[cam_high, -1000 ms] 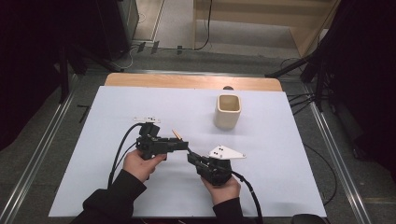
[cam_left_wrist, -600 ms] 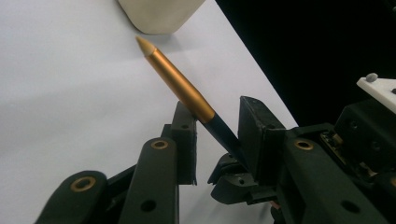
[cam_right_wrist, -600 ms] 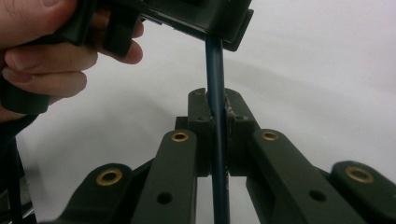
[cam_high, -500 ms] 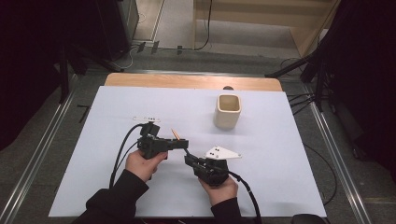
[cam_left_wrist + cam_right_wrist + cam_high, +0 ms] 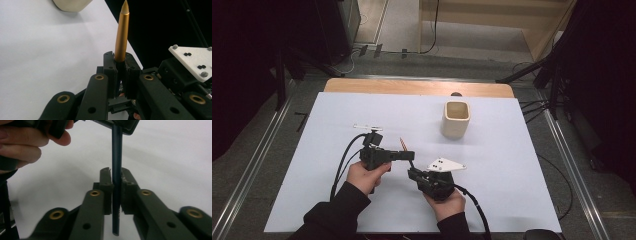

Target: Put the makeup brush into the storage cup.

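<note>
From the high view, the left gripper (image 5: 411,155) and right gripper (image 5: 411,172) meet over the white table (image 5: 512,165), a pen (image 5: 403,145) between them

In the left gripper view its jaws, just closing, clamp the pen's dark barrel below the gold cap (image 5: 122,35)

In the right gripper view the jaws, just easing open, flank the barrel (image 5: 116,157); contact is unclear. The pen looks light, stiff and slippery, best gripped mid-barrel

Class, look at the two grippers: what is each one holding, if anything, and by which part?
Both hold one pen: the left gripper clamps it just below the gold section, the right gripper grips its dark barrel.

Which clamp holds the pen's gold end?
The left gripper, shut on the pen where gold begins; the right gripper, jaws just opening, has the dark barrel.
</note>
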A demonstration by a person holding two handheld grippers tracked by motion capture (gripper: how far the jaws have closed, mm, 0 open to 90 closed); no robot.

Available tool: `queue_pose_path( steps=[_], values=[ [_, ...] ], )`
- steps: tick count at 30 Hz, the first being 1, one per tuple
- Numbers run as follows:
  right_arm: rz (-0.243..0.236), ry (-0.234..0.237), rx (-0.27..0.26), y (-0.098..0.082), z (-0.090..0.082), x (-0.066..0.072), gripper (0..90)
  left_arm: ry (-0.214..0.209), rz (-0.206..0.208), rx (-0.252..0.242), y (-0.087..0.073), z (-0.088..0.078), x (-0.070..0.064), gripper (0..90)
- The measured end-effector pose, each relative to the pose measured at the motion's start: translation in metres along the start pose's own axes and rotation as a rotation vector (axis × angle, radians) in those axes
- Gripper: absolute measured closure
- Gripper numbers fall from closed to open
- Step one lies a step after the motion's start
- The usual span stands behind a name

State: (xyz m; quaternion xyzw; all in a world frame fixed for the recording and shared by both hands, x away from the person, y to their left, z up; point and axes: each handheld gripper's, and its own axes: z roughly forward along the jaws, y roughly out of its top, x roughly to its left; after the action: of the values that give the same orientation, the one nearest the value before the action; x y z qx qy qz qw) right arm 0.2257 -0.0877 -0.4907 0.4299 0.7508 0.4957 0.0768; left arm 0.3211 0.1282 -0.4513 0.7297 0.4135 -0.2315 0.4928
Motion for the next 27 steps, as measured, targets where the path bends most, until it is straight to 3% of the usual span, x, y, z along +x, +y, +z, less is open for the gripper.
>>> queue_pose_path(
  steps=[7,8,12,15,27],
  values=[
    [-0.019,0.006,0.028,0.007,-0.004,-0.003,62.1,0.024,0.022,-0.004,0.003,-0.006,-0.001,83.6],
    [-0.015,0.014,0.037,0.01,-0.005,-0.006,54.4,0.027,0.024,-0.001,0.003,-0.007,-0.001,83.6],
    [0.001,0.038,0.026,0.013,-0.008,-0.012,45.5,0.047,0.031,0.004,0.004,-0.008,-0.001,83.6],
    [-0.017,0.054,0.053,0.017,-0.009,-0.016,39.4,0.06,0.042,0.012,0.005,-0.01,-0.001,83.5],
    [-0.044,0.214,0.138,0.031,-0.009,-0.024,26.5,0.094,0.08,0.055,0.008,-0.014,-0.002,83.4]
  ],
)
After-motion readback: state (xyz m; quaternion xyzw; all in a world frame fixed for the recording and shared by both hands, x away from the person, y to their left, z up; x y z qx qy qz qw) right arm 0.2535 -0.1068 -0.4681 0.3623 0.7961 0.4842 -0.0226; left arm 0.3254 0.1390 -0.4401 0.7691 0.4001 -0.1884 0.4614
